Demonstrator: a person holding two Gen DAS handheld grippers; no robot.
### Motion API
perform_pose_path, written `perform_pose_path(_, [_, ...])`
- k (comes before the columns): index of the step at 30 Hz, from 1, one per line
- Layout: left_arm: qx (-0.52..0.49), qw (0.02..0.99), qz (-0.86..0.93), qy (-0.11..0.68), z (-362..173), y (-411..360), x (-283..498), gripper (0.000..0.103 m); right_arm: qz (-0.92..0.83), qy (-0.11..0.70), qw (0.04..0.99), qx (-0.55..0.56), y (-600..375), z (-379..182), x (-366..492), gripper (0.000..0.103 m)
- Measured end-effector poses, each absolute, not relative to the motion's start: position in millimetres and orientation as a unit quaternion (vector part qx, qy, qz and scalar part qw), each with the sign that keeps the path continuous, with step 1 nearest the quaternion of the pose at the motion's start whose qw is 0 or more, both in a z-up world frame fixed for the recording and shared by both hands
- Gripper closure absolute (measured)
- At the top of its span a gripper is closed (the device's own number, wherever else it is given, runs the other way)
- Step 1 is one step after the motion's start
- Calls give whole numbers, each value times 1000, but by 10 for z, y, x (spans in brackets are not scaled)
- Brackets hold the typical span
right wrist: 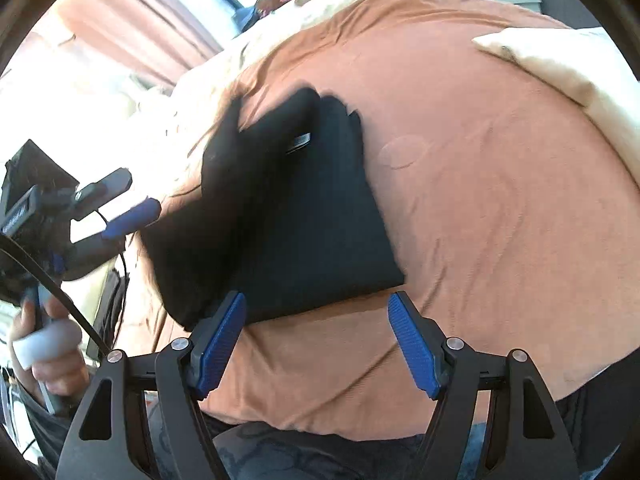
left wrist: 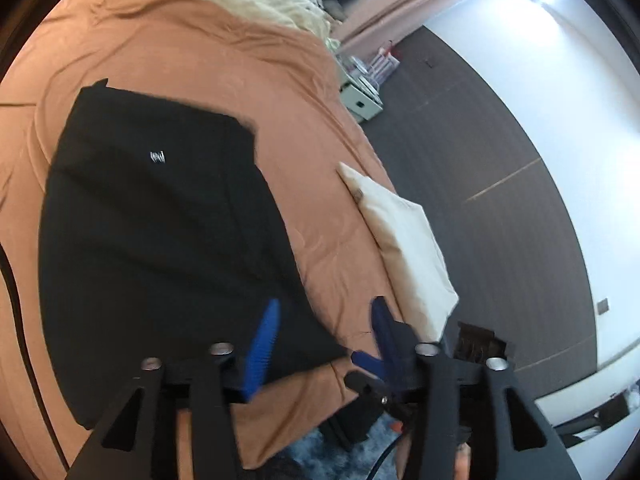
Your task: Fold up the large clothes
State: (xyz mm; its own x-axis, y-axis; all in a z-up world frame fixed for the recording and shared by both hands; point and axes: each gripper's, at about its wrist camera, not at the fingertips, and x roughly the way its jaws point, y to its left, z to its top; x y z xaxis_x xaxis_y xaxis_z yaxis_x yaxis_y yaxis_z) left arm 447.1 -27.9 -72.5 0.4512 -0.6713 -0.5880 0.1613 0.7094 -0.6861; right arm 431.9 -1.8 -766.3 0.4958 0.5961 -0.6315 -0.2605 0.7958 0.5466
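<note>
The black knit garment, folded into a thick rectangle with a small white label showing, lies flat on the orange-brown bedspread, and in my left wrist view it sits ahead and to the left of my left gripper, whose blue-padded jaws stand apart with nothing between them; only the left pad overlaps the garment's near corner. Its long axis runs away from me toward the head of the bed. In the right wrist view the garment is just beyond my right gripper, jaws wide and empty, the near folded edge almost level with the pads, so I judge the right hand the better placed for the next fold. A cream pillow rests at the bed's right edge, well clear. Beyond are dark wood flooring, a white wall and pink curtains.
</note>
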Motion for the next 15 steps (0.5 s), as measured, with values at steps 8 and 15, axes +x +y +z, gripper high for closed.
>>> perform_pose_path(8, [-261,840,-170,445,-628,319,4165,29,302,414,827,233,453,-8149,4488,31])
perform_pose_path(15, [-279,843,-89,451,-765,852,3876,29,319,424,811,246,587,-8431,4914,31])
